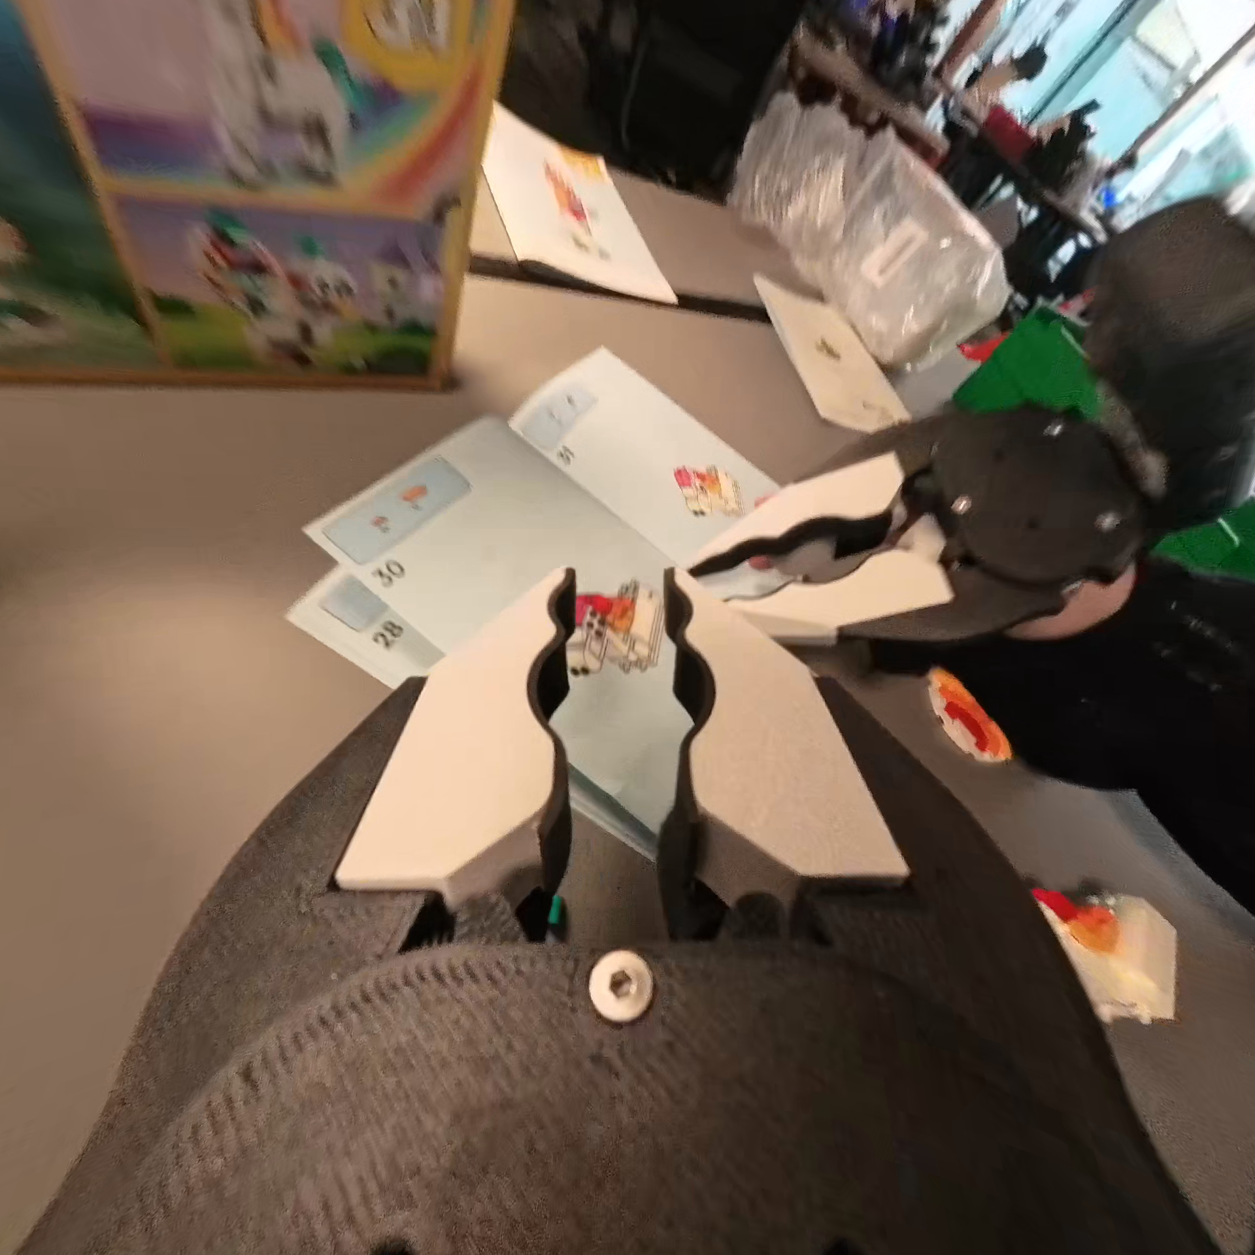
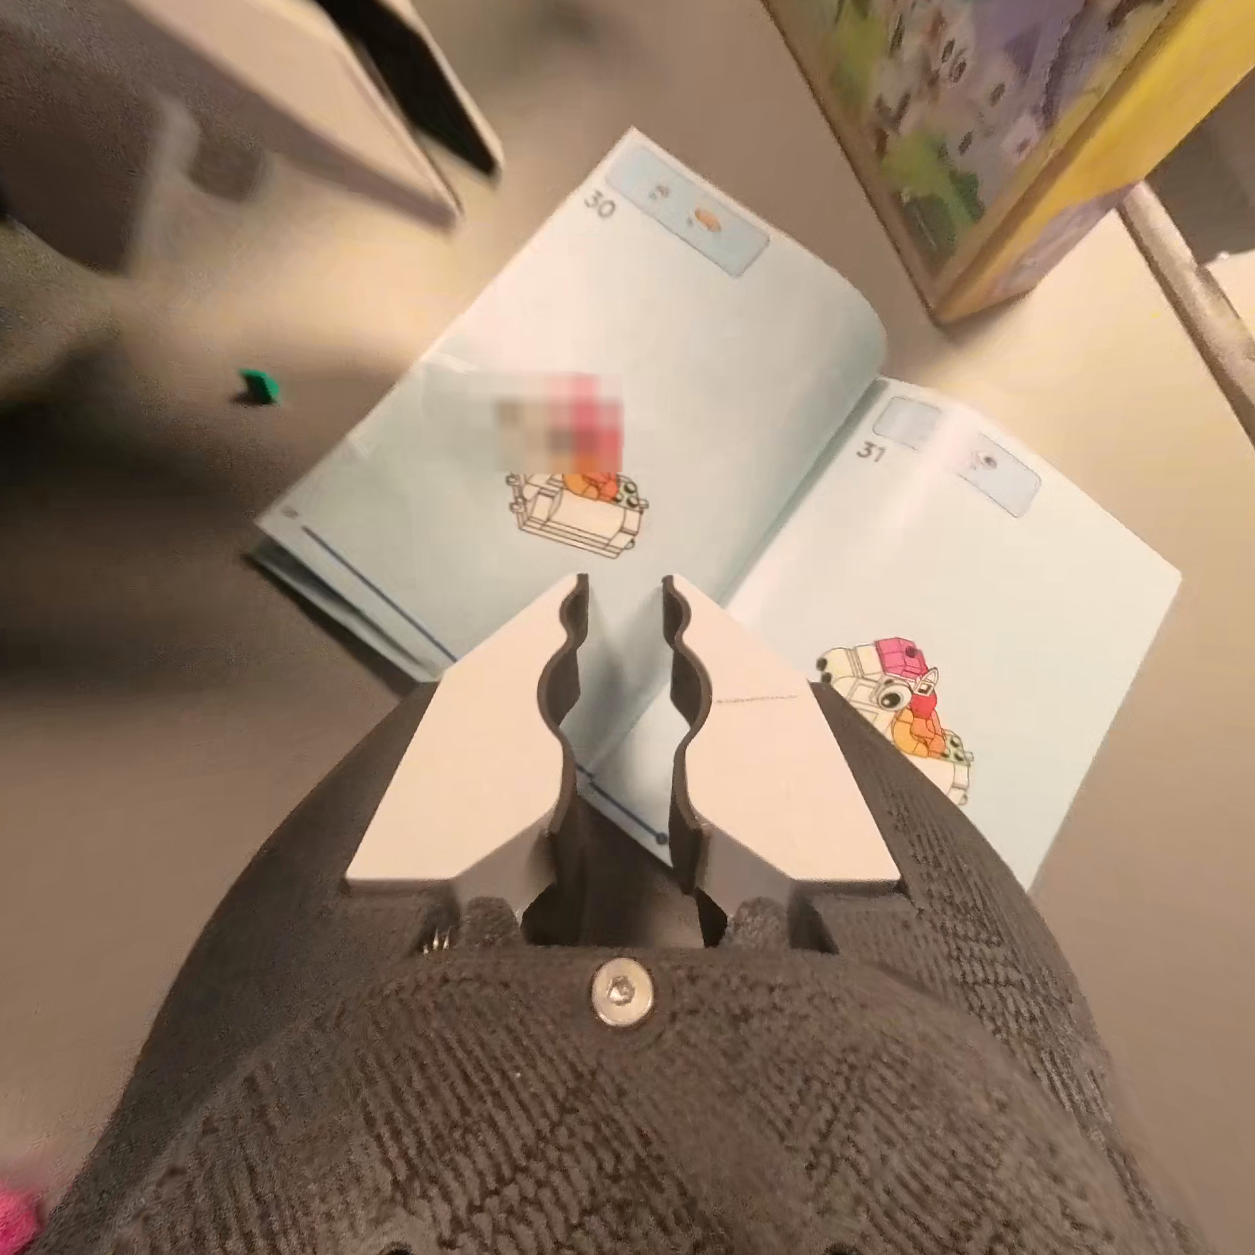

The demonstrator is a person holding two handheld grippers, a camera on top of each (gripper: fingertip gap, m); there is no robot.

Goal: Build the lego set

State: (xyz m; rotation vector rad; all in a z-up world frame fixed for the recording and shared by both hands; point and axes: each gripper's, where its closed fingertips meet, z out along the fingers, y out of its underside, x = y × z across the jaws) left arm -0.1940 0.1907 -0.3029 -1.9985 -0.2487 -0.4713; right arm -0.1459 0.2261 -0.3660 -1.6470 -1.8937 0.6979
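Note:
An open pale-blue instruction booklet (image 1: 489, 516) lies on the grey table (image 1: 170, 611); it also shows in the right wrist view (image 2: 679, 326). My left gripper (image 1: 619, 584) is open and empty, hovering over the booklet's near edge. My right gripper (image 2: 625, 584) is open and empty above the booklet's spine; in the left wrist view it (image 1: 710, 577) comes in from the right, its tips close to the left gripper's. A white build with orange and red parts (image 1: 1114, 951) sits at the right. A small green brick (image 2: 258, 387) lies left of the booklet.
The colourful set box (image 1: 238, 190) stands behind the booklet, also in the right wrist view (image 2: 985, 136). Other booklets (image 1: 577, 197), clear plastic bags (image 1: 869, 224) and a green item (image 1: 1019, 380) lie farther back. Another orange-red piece (image 1: 964, 713) sits at the right. Left tips to right tips: about 9 cm. From the left gripper's tips to the small green brick (image 2: 258, 387) is close to 10 cm.

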